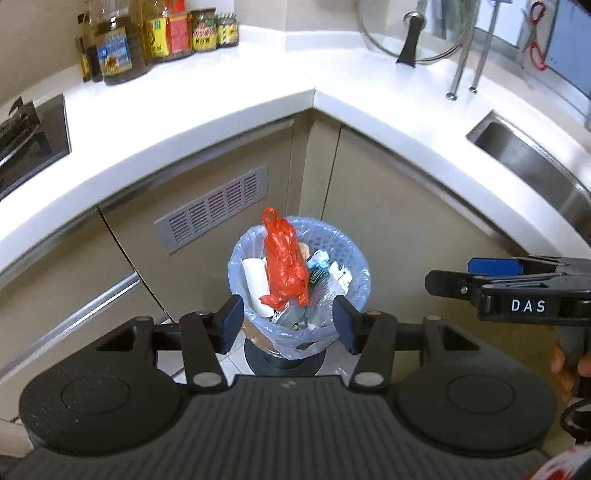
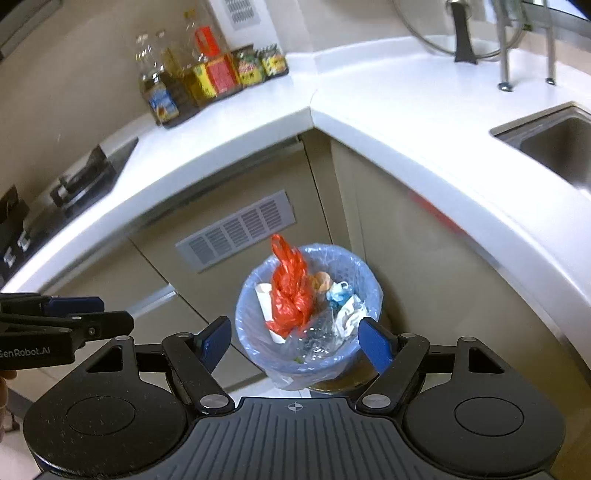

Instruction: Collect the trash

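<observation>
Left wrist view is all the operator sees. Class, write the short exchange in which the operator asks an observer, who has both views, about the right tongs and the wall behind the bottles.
Operator: I see the right tongs only side-on. Are they open?
Observer: Yes. In the right wrist view they stand open, with the blue pads well apart. They grip nothing, and the trash bin lies beyond them.
Operator: My picture cuts off the wall above the bottles. Is anything there?
Observer: Yes, a small vent grille is set in the wall just above them.
</observation>
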